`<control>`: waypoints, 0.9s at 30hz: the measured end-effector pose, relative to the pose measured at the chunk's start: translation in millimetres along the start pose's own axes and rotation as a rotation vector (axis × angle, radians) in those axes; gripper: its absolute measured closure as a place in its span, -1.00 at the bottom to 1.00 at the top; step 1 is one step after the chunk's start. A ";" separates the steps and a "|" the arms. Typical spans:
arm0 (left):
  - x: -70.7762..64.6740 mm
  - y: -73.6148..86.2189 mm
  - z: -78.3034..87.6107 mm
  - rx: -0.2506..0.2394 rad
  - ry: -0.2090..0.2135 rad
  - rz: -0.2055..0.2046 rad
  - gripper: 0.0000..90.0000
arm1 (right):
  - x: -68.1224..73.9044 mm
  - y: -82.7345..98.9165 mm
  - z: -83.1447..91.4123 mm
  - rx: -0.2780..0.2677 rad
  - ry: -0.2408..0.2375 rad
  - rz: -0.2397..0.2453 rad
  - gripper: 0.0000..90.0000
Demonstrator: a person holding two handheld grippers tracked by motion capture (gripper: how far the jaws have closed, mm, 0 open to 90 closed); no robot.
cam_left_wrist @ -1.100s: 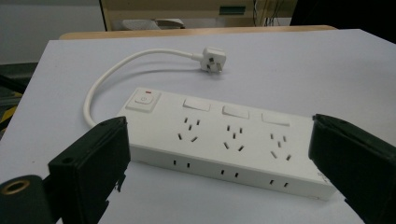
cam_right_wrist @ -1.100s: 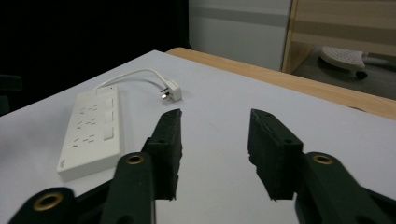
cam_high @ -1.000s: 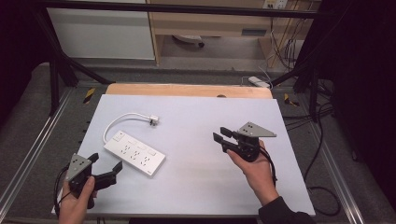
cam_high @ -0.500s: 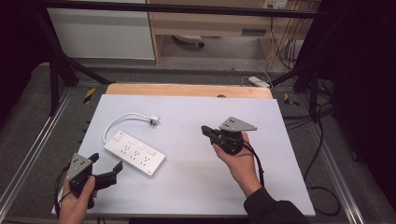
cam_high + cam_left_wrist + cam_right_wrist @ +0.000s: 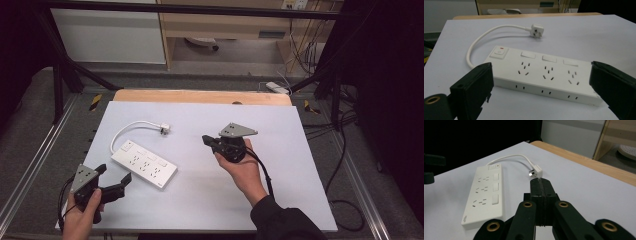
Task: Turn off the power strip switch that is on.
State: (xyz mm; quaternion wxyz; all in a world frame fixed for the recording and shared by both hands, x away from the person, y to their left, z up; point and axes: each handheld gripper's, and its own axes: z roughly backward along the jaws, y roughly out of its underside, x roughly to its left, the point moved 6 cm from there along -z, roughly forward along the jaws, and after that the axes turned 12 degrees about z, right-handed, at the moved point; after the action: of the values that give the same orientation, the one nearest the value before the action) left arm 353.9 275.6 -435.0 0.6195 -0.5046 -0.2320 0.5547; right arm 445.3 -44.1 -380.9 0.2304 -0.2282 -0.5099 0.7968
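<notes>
White plastic power strip (image 5: 144, 167) lies flat on the pale table (image 5: 300, 200), left of centre in the high view, set at an angle. It has 3 socket groups, 3 rocker switches and a main switch at one end. Its short white cord (image 5: 131, 127) loops away from that end and finishes in a white plug (image 5: 164, 129), which rests on the table just beyond the strip, toward the far wooden edge.

The left hand-held gripper (image 5: 112, 180) sits at the table's near-left corner, gripped by a hand (image 5: 80, 220), with its jaws spread wide apart and holding nothing; in the left gripper view they frame the strip, which lies just ahead, untouched.

The right hand-held gripper (image 5: 206, 140) (held near the table's middle) points toward the plug. Its jaws are pressed together with nothing between them, and in the right gripper view the plug sits just past their tips.
</notes>
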 end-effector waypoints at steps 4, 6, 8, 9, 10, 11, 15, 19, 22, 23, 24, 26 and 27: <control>0.0 0.5 -0.6 0.002 -0.003 -0.004 -0.88 | 4.5 0.4 -9.7 0.008 -0.015 -0.006 1.00; 0.1 0.5 -0.6 0.002 -0.003 -0.005 -0.88 | 7.8 -0.2 -16.8 0.015 -0.024 -0.004 1.00; 0.4 0.5 -0.7 0.002 -0.004 -0.005 -0.88 | 9.4 -0.6 -21.2 0.020 -0.028 -0.001 1.00; 0.4 0.5 -0.7 0.002 -0.004 -0.005 -0.88 | 10.3 -0.8 -22.6 0.021 -0.033 -0.002 1.00; 0.5 0.6 -0.8 0.003 -0.003 -0.006 -0.88 | 11.2 -1.0 -25.2 0.025 -0.034 0.002 1.00; 0.7 0.7 -0.7 0.005 -0.004 -0.007 -0.88 | 12.0 -1.2 -27.2 0.028 -0.035 0.003 1.00; 1.5 1.3 -0.7 0.010 -0.010 -0.012 -0.88 | 14.7 -1.7 -34.5 0.035 -0.043 0.003 1.00; 1.3 1.8 -1.4 0.013 -0.011 -0.011 -0.88 | 17.8 -1.1 -41.5 0.043 -0.051 0.003 1.00; 1.3 1.5 -1.3 0.010 -0.010 -0.011 -0.88 | 19.5 0.8 -46.3 0.050 -0.055 -0.003 1.00; 1.5 1.6 -1.3 0.010 -0.011 -0.011 -0.88 | 19.5 0.8 -46.3 0.050 -0.055 -0.003 1.00; 1.8 1.7 -1.3 0.011 -0.014 -0.012 -0.88 | 20.8 1.8 -49.0 0.055 -0.058 -0.006 1.00; 2.2 1.8 -1.4 0.012 -0.014 -0.013 -0.88 | 21.3 2.2 -50.3 0.055 -0.060 -0.005 1.00; 2.2 1.8 -1.4 0.013 -0.013 -0.014 -0.88 | 22.1 2.9 -52.7 0.060 -0.062 -0.007 1.00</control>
State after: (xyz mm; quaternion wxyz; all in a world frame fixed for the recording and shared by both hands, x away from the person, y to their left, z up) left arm 354.9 276.9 -437.7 0.6250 -0.4955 -0.2360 0.5551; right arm 459.0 5.3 -406.1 0.2243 -0.1947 -0.4934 0.8175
